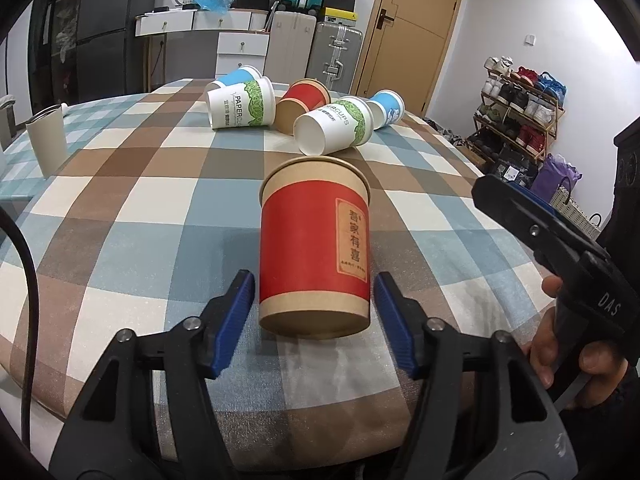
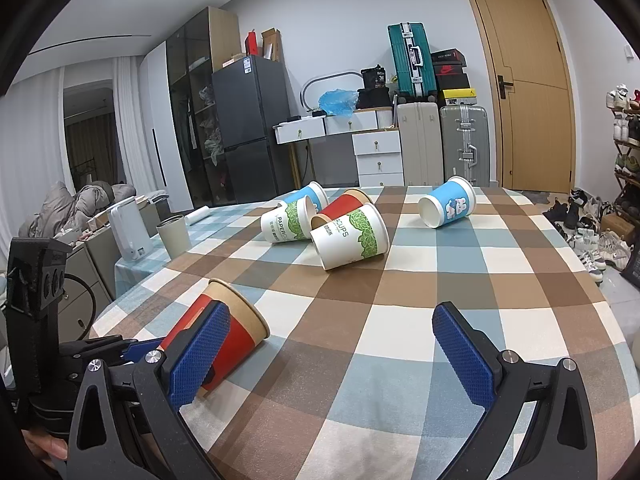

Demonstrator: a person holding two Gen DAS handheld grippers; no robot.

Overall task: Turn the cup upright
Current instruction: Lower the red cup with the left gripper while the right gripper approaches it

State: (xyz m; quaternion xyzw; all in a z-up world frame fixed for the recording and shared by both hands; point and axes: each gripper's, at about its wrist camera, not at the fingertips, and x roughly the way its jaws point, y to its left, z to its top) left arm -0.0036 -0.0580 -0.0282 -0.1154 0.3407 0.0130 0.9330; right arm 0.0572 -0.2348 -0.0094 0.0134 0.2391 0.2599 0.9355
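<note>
A red and kraft paper cup (image 1: pixel 314 248) lies on its side on the checked tablecloth (image 1: pixel 160 208), base toward my left gripper, mouth pointing away. My left gripper (image 1: pixel 314 312) is open, its blue pads either side of the cup's base without touching it. The same cup shows in the right wrist view (image 2: pixel 240 332), partly hidden behind my right gripper's left finger. My right gripper (image 2: pixel 332 356) is open and empty over the cloth to the right of the cup; it also shows at the right of the left wrist view (image 1: pixel 560 240).
Several more paper cups lie on their sides at the far middle of the table: white-green ones (image 1: pixel 332 126), a red one (image 1: pixel 302 104) and blue ones (image 1: pixel 386 109). A grey tumbler (image 1: pixel 46 140) stands at the table's left edge. Suitcases, drawers and a shoe rack stand beyond.
</note>
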